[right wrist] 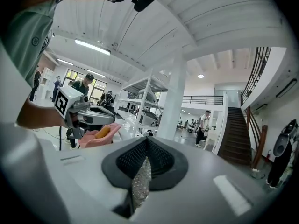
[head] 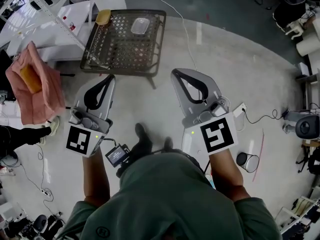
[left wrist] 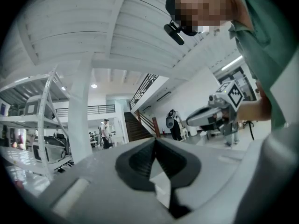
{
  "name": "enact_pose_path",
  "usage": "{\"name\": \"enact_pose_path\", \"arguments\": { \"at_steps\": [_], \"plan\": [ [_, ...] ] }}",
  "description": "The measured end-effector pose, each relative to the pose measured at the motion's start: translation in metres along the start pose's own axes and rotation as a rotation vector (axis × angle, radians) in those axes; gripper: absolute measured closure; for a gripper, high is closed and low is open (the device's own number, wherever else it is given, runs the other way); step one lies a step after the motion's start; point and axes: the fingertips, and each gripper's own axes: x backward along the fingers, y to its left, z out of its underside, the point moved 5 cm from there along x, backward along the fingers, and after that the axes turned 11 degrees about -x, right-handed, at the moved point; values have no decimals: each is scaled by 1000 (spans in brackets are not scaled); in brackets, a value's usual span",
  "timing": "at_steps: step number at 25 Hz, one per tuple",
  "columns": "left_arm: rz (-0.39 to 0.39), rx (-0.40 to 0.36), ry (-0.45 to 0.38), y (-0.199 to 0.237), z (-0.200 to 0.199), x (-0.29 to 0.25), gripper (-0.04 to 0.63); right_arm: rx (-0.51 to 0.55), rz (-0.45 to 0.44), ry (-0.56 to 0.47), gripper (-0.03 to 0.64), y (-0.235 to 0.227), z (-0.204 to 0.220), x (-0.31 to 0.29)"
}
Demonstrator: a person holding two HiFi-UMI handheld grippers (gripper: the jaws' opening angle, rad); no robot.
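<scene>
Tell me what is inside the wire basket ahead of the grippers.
A clear container lies on the mesh floor of the wire basket, and a yellow dish sits at its far left corner. What the container holds cannot be made out.

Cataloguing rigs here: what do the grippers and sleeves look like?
The left gripper and right gripper are light grey shells, dark ribbed jaw pads, each with a white cube bearing black square markers. The person wears a short-sleeved green shirt.

Right gripper (right wrist: pixel 146 146) jaws together, empty; left gripper (right wrist: pixel 110 117) beyond, pink cloth (right wrist: pixel 90 142) behind.
</scene>
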Motion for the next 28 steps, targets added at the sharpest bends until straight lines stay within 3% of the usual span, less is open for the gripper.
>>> {"name": "enact_pose_path", "arguments": {
  "at_steps": [13,20,28],
  "plan": [
    [57,42,-74,123,63,-4,594,27,83,37,611,26,-18,-123],
    [64,70,-90,141,75,-9,594,35,96,58,611,29,-22,-139],
    [34,71,-49,155,96,-39,594,17,39,72,611,-9,-5,-174]
  ]
}}
